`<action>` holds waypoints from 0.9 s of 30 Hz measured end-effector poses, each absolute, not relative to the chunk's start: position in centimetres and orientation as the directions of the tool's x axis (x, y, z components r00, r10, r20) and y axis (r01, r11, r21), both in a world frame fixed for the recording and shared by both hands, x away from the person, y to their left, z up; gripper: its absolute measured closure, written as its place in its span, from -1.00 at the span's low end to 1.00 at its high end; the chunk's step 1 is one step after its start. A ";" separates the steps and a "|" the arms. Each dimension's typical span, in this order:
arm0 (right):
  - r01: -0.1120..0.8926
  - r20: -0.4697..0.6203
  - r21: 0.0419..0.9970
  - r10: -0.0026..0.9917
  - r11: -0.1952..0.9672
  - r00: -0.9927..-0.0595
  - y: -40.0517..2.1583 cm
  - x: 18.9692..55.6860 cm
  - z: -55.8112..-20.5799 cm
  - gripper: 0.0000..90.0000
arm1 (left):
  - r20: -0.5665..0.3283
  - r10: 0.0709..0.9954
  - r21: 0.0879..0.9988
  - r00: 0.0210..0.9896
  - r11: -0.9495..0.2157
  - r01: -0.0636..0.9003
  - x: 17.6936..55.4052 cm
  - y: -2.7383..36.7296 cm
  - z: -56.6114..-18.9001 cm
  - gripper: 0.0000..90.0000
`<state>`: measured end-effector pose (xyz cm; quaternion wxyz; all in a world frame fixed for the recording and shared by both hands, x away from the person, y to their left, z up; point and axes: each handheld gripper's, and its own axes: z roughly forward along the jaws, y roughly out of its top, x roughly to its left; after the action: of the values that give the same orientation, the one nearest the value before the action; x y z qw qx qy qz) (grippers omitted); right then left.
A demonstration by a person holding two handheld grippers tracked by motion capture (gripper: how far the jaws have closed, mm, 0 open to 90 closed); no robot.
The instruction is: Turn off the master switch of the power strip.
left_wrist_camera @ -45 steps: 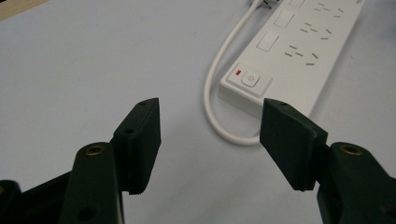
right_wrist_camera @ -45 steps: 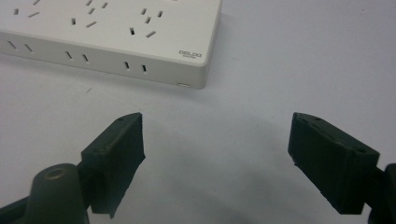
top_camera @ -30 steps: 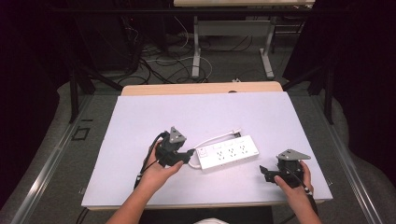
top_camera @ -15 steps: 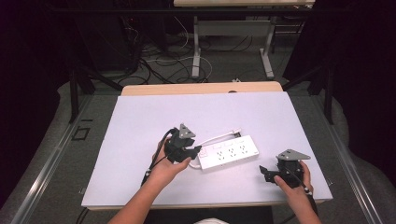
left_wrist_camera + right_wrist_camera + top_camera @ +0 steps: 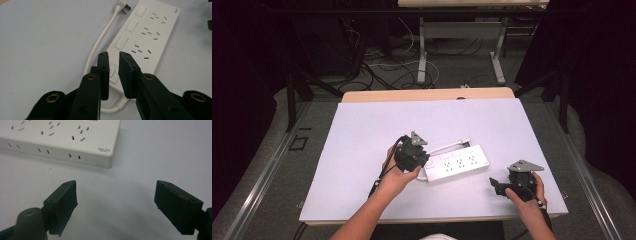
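Left gripper (image 5: 113, 56) brought over the switch end of the white plastic power strip (image 5: 457, 163) near the worktop's (image 5: 362, 130) front edge, jaws just narrowed to a slit, nothing gripped, switch seemingly unpressed; right gripper (image 5: 115, 195) released beside it.

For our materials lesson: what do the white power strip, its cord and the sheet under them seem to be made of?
White rectangular power strip: likely hard moulded plastic, smooth with a slight sheen and crisp socket slots. White cord: probably flexible rubbery or PVC sheath, since it curves smoothly. Pale lilac-white table sheet: matt, flat, no glare; perhaps paper, board or laminate, hard to tell.
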<state>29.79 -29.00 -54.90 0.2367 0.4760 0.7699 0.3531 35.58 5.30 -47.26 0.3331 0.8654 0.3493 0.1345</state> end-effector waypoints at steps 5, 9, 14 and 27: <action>0.570 -0.023 0.767 0.900 0.294 -0.435 -29.0 29.8 -54.9 -0.60 | -0.002 0.692 0.657 0.722 -0.544 0.523 35.9 4.9 -47.7 0.84; 0.569 -0.028 0.767 0.901 0.297 -0.433 -29.0 29.8 -54.9 -0.60 | -0.018 0.693 0.645 0.721 -0.543 0.538 36.1 4.5 -48.0 0.92; 0.573 -0.024 0.765 0.902 0.294 -0.431 -29.0 29.8 -54.9 -0.60 | -0.020 0.689 0.630 0.725 -0.554 0.544 36.5 4.1 -48.5 0.97; 0.570 -0.028 0.764 0.899 0.300 -0.437 -29.1 29.8 -55.0 -0.60 | -0.042 0.696 0.596 0.717 -0.559 0.577 37.7 3.6 -49.7 1.00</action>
<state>29.79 -29.07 -54.97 0.2344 0.4762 0.7715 0.3508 37.74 3.57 -49.72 0.2985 0.8772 0.3627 0.0996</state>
